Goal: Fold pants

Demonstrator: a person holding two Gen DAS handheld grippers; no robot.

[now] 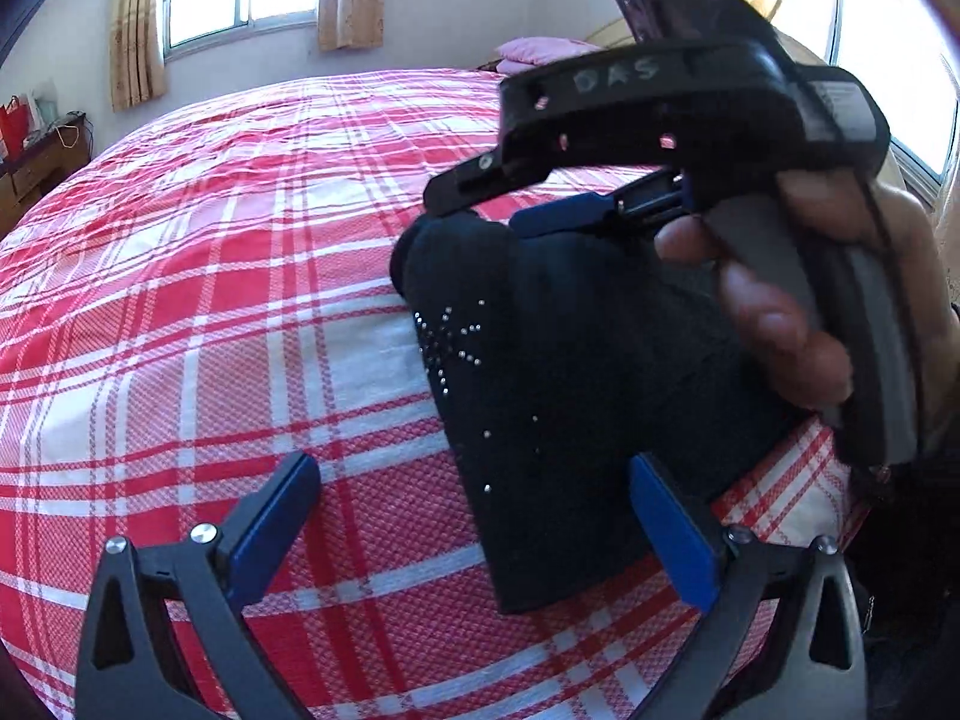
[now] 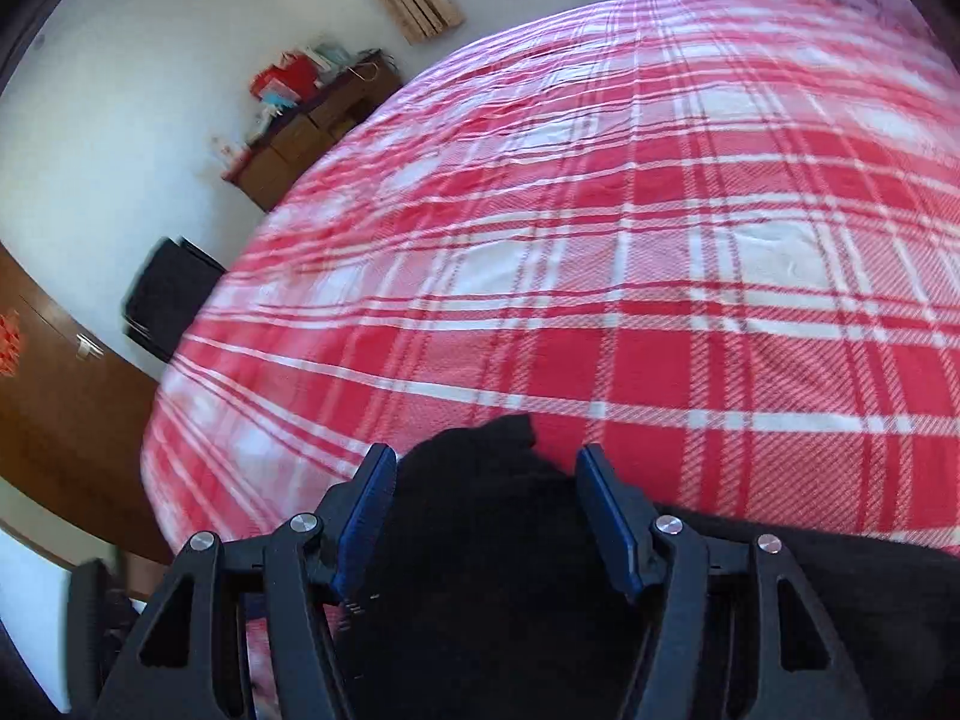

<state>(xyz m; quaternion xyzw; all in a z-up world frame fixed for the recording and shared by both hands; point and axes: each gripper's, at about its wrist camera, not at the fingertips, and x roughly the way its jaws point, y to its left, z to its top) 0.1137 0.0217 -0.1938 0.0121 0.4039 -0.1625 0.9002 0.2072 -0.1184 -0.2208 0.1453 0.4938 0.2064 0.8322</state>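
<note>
bed (image 1: pixel 210 276) | red/white plaid cover | black pants (image 1: pixel 540 420) folded, lying on near edge | pink pillow (image 1: pixel 540 51) at far end

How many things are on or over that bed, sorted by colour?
Black, pants: 1
Black with blue fingers, left gripper and right gripper: 2
Pink, pillow: 1
Red and white check, bedspread: 1
Total: 5
</note>
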